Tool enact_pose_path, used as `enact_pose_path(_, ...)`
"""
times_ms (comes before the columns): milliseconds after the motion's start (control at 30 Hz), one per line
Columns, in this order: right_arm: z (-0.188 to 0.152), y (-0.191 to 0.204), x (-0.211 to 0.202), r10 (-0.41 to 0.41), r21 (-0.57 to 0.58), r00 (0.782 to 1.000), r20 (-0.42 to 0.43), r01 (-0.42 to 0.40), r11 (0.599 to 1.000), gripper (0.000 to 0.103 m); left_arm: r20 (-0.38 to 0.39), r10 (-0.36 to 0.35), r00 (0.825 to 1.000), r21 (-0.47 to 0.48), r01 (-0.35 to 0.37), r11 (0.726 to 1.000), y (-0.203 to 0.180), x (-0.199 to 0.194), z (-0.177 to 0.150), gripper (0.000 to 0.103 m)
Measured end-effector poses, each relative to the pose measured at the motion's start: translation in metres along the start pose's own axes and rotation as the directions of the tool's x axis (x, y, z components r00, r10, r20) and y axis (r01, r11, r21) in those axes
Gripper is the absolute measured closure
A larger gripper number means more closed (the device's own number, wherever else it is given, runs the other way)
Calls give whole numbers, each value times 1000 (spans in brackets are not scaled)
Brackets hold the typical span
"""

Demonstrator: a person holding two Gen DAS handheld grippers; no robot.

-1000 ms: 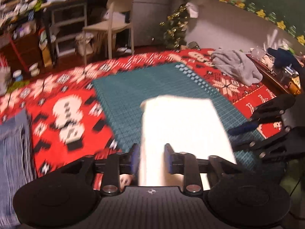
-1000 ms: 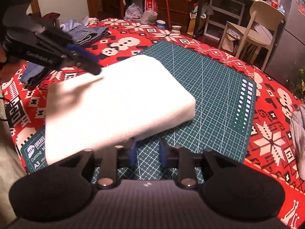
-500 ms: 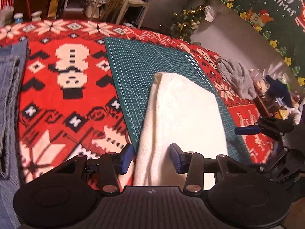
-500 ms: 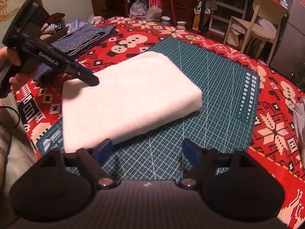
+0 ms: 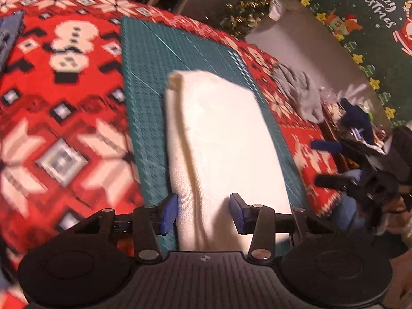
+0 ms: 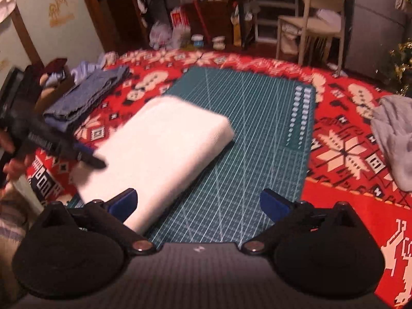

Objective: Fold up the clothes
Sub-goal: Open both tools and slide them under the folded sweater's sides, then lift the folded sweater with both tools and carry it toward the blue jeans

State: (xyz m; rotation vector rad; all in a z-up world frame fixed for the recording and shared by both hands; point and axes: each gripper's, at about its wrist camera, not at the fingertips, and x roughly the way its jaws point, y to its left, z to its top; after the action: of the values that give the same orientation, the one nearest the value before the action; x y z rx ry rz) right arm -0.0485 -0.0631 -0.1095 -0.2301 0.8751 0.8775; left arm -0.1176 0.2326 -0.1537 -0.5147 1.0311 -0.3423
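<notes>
Folded white cloth (image 6: 159, 152) lies as a thick rectangular pad on the green cutting mat (image 6: 257, 128), toward the mat's lower-left part in the right wrist view; mat sits on a red patterned tablecloth (image 6: 342, 154). Left gripper (image 5: 203, 212): jaws partly apart, straddling the near end of the cloth, one blue pad either side of a raised fold; left pad looks just against the fabric, right pad's contact not clear through the blur, so a grip cannot be confirmed. Right gripper (image 6: 198, 204): jaws spread wide, having just been opening; left fingertip sits at the cloth's near corner, only mat between the pads, nothing held. Surroundings: folded blue-grey denim stack (image 6: 87, 97) at centre left of the right view, well apart from the cloth; crumpled grey garment (image 6: 394, 139) at the right edge, on the tablecloth. Nothing lies on the mat beyond the cloth. Right view alone shows a cream chair (image 6: 316, 13) and cluttered shelving at top, and the left gripper seen from outside at left edge, held in a hand (image 6: 10, 154), its tips over the cloth's near-left corner. Left view alone shows a green "Merry Christmas" banner (image 5: 373, 7) at upper right, tinsel at top centre, and the right gripper at the right edge, clear of the cloth. Both frames motion-blurred.
</notes>
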Motion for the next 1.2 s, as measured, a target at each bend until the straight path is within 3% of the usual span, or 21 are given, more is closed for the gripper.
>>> enact_pose_path(133, -4, 3, 6, 17, 7, 1000, 4, -17, 1000, 1, -10, -15, 1000, 13, 15, 1000, -18, 7, -14, 60)
enact_pose_path(333, -5, 2, 20, 59, 66, 998, 4, -59, 996, 3, 49, 41, 998, -36, -39, 999, -18, 1, -13, 61)
enact_pose_path(500, 3, -8, 32, 93, 213, 995, 17, -95, 972, 20, 107, 68, 992, -70, -60, 996, -11, -1, 4, 60)
enact_pose_path(600, 7, -11, 43, 97, 278, 995, 3, -94, 956, 35, 97, 72, 993, -86, -63, 994, -7, 8, 9, 60)
enact_pose_path(733, 8, -16, 55, 125, 348, 992, -22, -110, 931, 46, 98, 46, 994, -126, -33, 992, -3, 15, 10, 60)
enact_pose_path(800, 7, -16, 57, 119, 354, 993, -28, -101, 930, 65, 108, 35, 993, -145, -19, 989, 0, 16, 9, 61)
enact_pose_path(1000, 4, -16, 61, 112, 373, 993, -27, -94, 923, 81, 142, 42, 989, -121, -25, 992, -4, 13, 5, 74)
enact_pose_path(1200, 14, 4, 52, 85, 302, 996, -10, -78, 950, 85, 176, 84, 981, -101, -67, 993, -11, -3, 8, 79)
